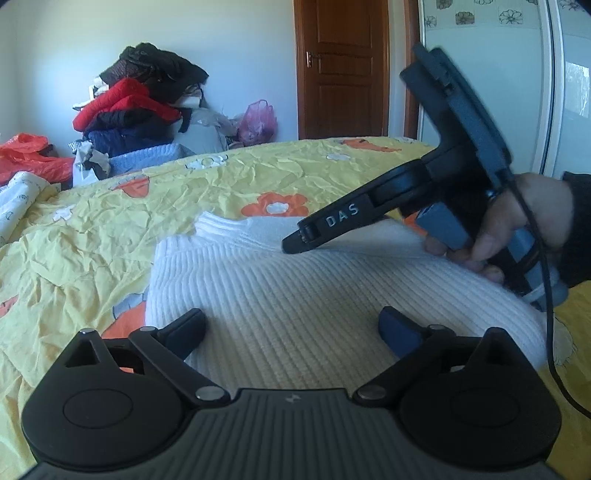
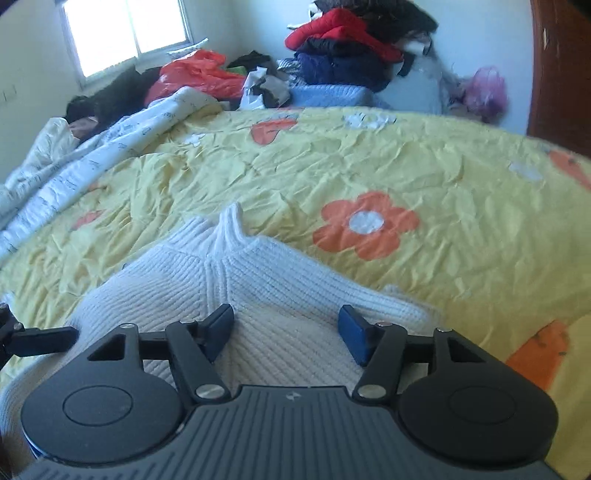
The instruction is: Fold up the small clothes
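Both jaws stand wide over the white sweater (image 1: 295, 295) on the bed (image 2: 443, 166); the collar lies ahead; probably pinch one edge evenly before folding.

I am working in a bedroom of a private home. A bed with a crumpled yellow floral quilt (image 2: 369, 166) fills both views. Beyond it, a heap of clothes (image 1: 136, 107) rises against a pale wall. I note a panelled wooden door (image 1: 341, 66), a sliding wardrobe (image 1: 517, 74), plastic bags, and a daylit window (image 2: 125, 29).
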